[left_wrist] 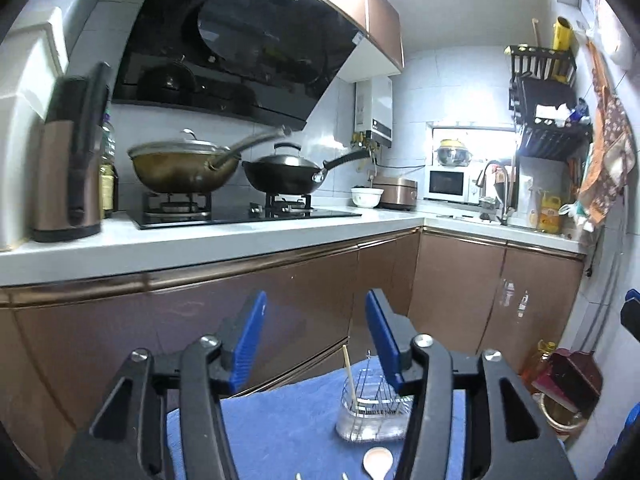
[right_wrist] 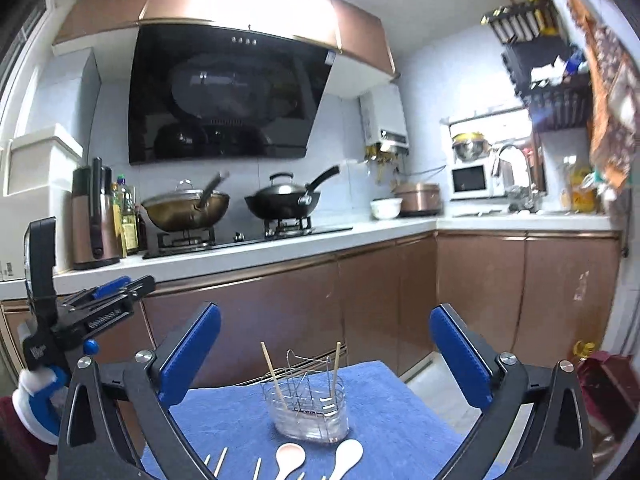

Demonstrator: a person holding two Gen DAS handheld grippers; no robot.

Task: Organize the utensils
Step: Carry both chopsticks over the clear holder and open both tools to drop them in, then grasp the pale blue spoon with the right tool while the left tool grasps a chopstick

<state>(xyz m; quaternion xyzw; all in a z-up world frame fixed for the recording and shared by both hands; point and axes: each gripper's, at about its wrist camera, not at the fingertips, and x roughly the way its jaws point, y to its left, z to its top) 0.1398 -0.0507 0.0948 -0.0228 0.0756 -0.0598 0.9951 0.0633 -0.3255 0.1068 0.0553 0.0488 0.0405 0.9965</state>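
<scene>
Left wrist view: the left tool (left_wrist: 316, 334) stands with its jaws apart and nothing between them, raised over the blue-clothed bench (left_wrist: 288, 424). The wire utensil holder (left_wrist: 374, 412) sits ahead with one chopstick (left_wrist: 350, 378) upright in it; a white spoon (left_wrist: 378, 462) lies in front.

Right wrist view: the right tool (right_wrist: 325, 354) gapes wide and empty. The holder (right_wrist: 310, 410) carries two chopsticks; two spoons (right_wrist: 290, 456) and loose chopsticks (right_wrist: 222, 458) lie nearer (handles cropped). Judged best: descend on one piece, grip mid-handle, drop it vertically. Beyond stand brown cabinets (right_wrist: 480, 280), hob and woks.
</scene>
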